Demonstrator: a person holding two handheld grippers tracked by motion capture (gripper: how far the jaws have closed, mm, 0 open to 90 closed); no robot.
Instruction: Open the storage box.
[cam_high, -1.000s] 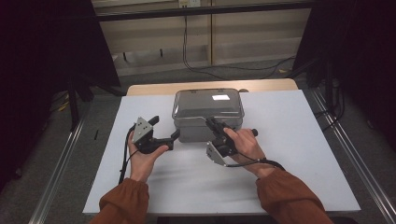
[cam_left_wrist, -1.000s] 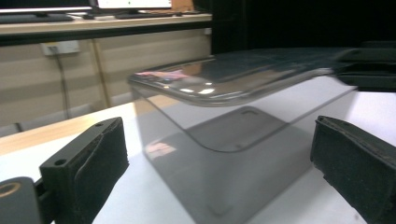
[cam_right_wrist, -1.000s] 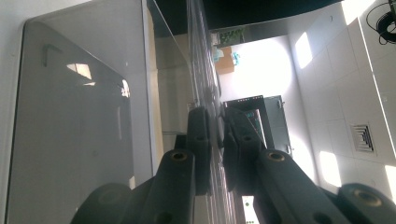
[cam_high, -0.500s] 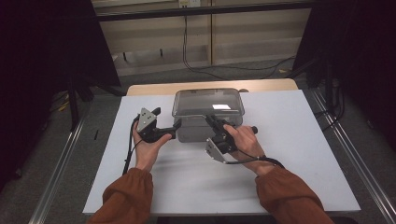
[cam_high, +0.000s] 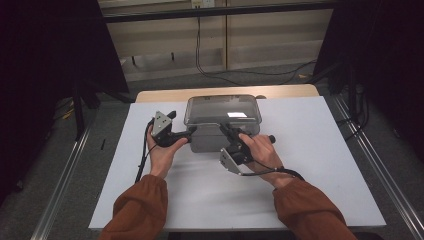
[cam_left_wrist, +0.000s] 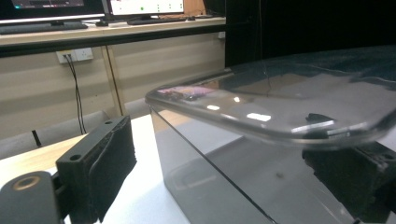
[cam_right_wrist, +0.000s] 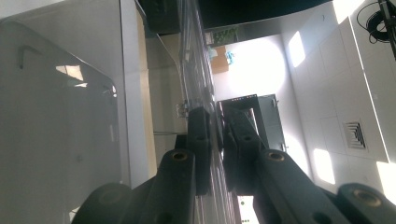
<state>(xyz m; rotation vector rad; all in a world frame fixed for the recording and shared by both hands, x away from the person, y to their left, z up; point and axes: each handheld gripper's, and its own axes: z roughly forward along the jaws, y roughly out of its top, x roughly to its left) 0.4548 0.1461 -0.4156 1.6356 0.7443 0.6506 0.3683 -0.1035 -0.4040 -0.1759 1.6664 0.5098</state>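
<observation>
The clear plastic container (cam_high: 222, 125) sits on the far half of the white table top (cam_high: 310, 165), about midway between its left and right edges, with its transparent lid (cam_high: 222, 110) resting on top and catching a bright glare patch. Your right gripper (cam_high: 226, 131) comes in from the near right and meets the lid's near edge; in the right gripper view its two black jaws are pressed together on the thin clear rim of the lid (cam_right_wrist: 205, 93), pinching it between the pads (cam_right_wrist: 200, 140). Your right hand (cam_high: 260, 150) wraps the gripper body, with the cable trailing back toward your orange sleeve (cam_high: 310, 210). Your left gripper (cam_high: 191, 131) is at the container's left near corner; in the left gripper view its jaws stand spread, one pad (cam_left_wrist: 105, 163) out to the left over the table and the other low on the right under the lid's overhang, with the container's corner (cam_left_wrist: 224, 168) between them. Those jaws have just been closing a little, yet the left pad stands clear of the wall; whether the right pad touches the container you cannot tell. Your left hand (cam_high: 162, 150) grips the tool from the near side. Beyond the table's far edge a dark cable (cam_high: 200, 50) hangs down by a pale wall panel.
</observation>
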